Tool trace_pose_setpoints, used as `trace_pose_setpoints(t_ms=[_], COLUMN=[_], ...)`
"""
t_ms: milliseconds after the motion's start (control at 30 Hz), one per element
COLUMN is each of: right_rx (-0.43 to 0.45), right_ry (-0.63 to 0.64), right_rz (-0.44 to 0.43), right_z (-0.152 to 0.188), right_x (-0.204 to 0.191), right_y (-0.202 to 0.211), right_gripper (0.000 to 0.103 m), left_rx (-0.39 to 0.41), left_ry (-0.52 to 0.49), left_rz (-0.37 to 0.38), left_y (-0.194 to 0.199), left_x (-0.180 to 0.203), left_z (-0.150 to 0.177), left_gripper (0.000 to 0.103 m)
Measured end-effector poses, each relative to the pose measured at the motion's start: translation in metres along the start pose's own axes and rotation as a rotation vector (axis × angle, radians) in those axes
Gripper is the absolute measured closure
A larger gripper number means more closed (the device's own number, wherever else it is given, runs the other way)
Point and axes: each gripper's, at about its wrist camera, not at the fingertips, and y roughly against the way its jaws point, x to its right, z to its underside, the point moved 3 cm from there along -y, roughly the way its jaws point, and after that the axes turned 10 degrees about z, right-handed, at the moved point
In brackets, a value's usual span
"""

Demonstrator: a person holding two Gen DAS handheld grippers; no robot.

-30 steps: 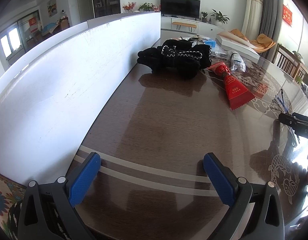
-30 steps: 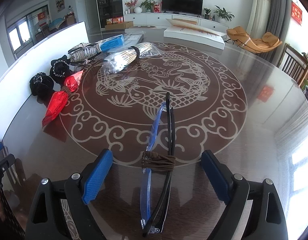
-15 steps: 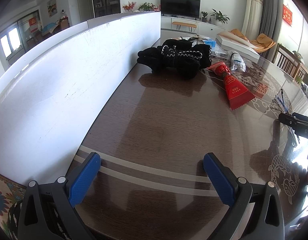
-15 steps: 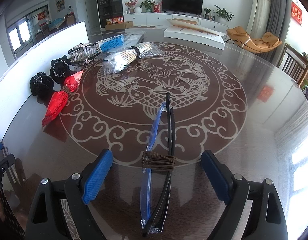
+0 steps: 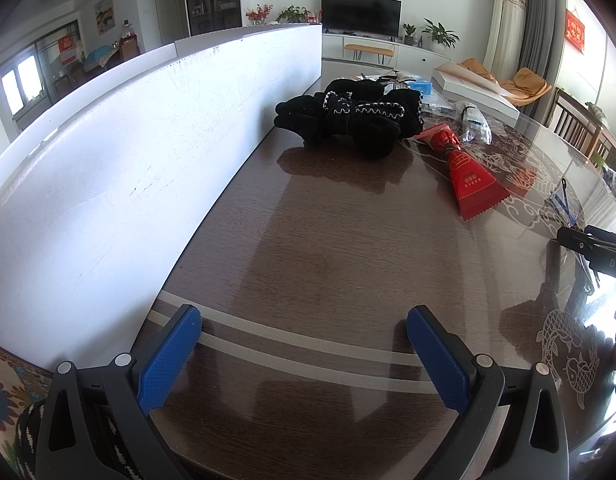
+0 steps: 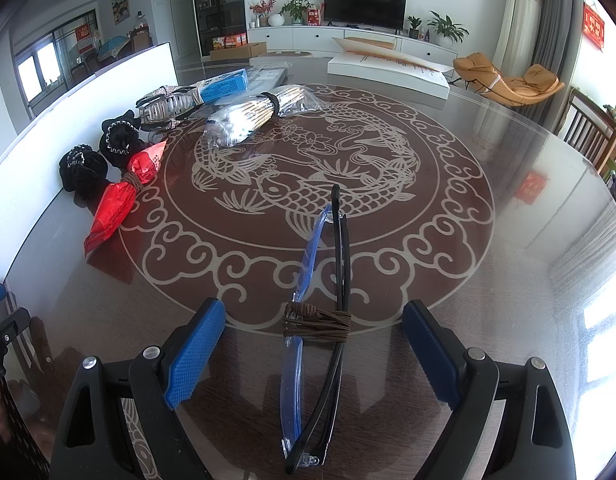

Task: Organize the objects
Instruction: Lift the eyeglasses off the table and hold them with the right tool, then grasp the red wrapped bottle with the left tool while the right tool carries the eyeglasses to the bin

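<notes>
White partition board (image 5: 120,168) runs along the left edge of the round glass-topped table (image 5: 339,248), dark wood under glass, koi medallion (image 6: 308,172) etched at centre. Left of the koi medallion, against the board: black knit bundles (image 6: 84,168), then a red foil packet (image 6: 120,196) tied round the middle with brown cord. Behind the medallion's left rim: a patterned bundle, a blue box (image 6: 224,84), and a bagged bundle of sticks (image 6: 256,114) lying on the rim. On the medallion's near rim, two pairs of glasses, blue and black (image 6: 319,312), are bound together with brown cord and lie flat between the right gripper (image 6: 311,356) fingers, touching neither; jaws wide apart. Left gripper (image 5: 304,354) jaws also wide apart, over bare tabletop, nothing between them. Beyond the medallion: white flat boxes (image 6: 387,70), TV (image 6: 363,2) on a white cabinet, potted plants. Right of it: orange lounge chair (image 6: 507,80), curtains, wooden chairs.
</notes>
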Motion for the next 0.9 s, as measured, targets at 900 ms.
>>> trace_pose_setpoints(t_ms=[900], right_rx=[0.001], right_ry=[0.004], right_rz=[-0.008], right_z=[0.000], right_x=[-0.001], right_y=[0.000], right_gripper=[0.012], left_rx=[-0.008], left_ry=[0.039], left_rz=[0.239], left_y=[0.010], left_x=[0.019], left_z=[-0.015], left_gripper=[0.000])
